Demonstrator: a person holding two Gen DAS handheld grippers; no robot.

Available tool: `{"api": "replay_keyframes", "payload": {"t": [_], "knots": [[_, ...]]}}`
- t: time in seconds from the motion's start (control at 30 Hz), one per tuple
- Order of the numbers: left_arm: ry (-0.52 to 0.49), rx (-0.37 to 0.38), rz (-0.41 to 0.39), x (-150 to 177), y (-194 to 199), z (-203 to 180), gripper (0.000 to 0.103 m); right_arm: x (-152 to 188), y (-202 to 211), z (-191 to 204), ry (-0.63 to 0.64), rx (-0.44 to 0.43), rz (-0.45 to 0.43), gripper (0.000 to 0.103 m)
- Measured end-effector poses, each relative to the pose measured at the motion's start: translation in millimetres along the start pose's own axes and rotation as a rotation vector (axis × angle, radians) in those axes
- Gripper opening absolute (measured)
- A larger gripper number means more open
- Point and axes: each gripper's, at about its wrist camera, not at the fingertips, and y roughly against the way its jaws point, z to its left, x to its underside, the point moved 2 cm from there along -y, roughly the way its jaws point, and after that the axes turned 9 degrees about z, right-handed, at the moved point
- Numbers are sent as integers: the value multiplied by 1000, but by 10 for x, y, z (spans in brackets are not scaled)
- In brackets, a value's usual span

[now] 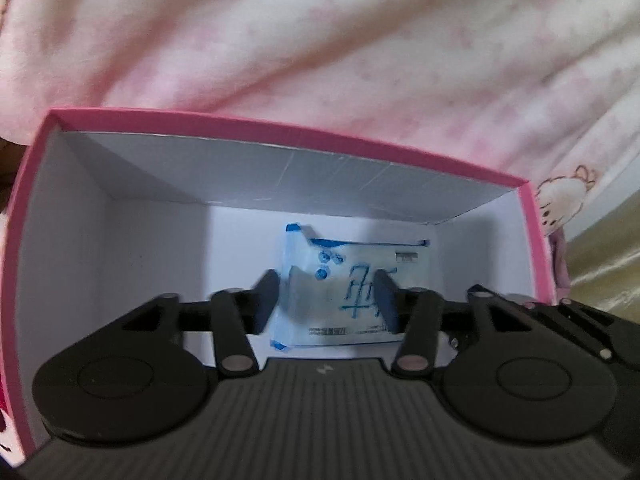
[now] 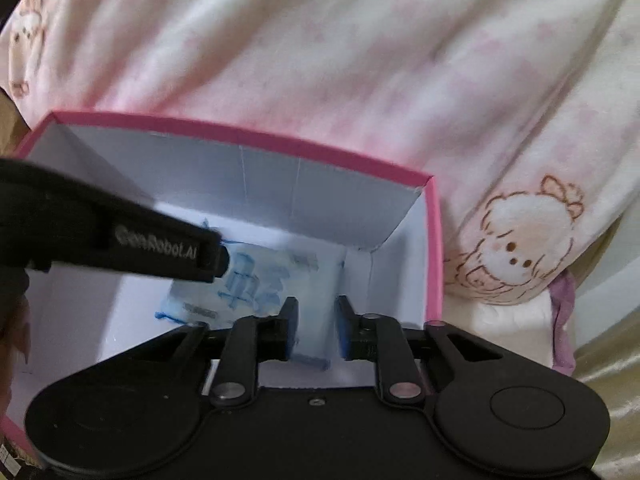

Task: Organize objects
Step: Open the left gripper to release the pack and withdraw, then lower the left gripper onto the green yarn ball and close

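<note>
Both grippers were pointed down into the pink box (image 1: 256, 128), w/ white inner walls, set against a pink-and-cream bedsheet (image 1: 320, 40).

A blue-and-white packet (image 1: 356, 276) lay flat on the box floor, toward the far wall. In the left wrist view the left gripper (image 1: 326, 300) was seen w/ jaws parted, one either side of the packet; the pads did not appear to press on it, so it was judged released, not grasped. In the right wrist view the right gripper (image 2: 318, 328) was seen w/ jaws narrowly apart & nothing clearly between them, though a small bluish item below was too blurred to name. So: empty, nearly closed.

Step judged: drop-off of the packet into the box, approx. done.

To do it well:
- Left jaws should be opened enough to clear the wrapper before lifting, else the film could be snagged & dragged up.
- Lift should be made straight up, clear of the box walls.
- Right gripper should be kept off the left one; they were close together.
</note>
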Motion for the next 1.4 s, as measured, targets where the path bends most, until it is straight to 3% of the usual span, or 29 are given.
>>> {"api": "replay_keyframes", "payload": {"t": [0.13,0.33,0.37,0.6,0.77,0.93,1.27,1.4], "knots": [[-100,-33,-12,129,232,-66,55,175,267,-70,-37,-105,-30,36],[-200,-14,-8,454,712,-219,56,458,760,-43,-74,-222,-44,45],[-217,-15,-5,373,822,-160,56,483,839,-68,-71,-238,-45,47],[-319,-46,-1,759,1429,-254,59,682,1332,78,-62,-283,-67,55],[-371,-51,67,1026,1821,-236,60,838,1668,239,-48,-293,-78,59],[-419,-108,54,1235,2028,-166,62,1008,1945,366,-19,-334,-47,62],[-486,-81,46,1692,2339,37,66,1463,2154,697,16,-406,-55,70],[-494,-67,29,1862,2318,147,68,1661,2134,861,15,-439,-83,81]]}}
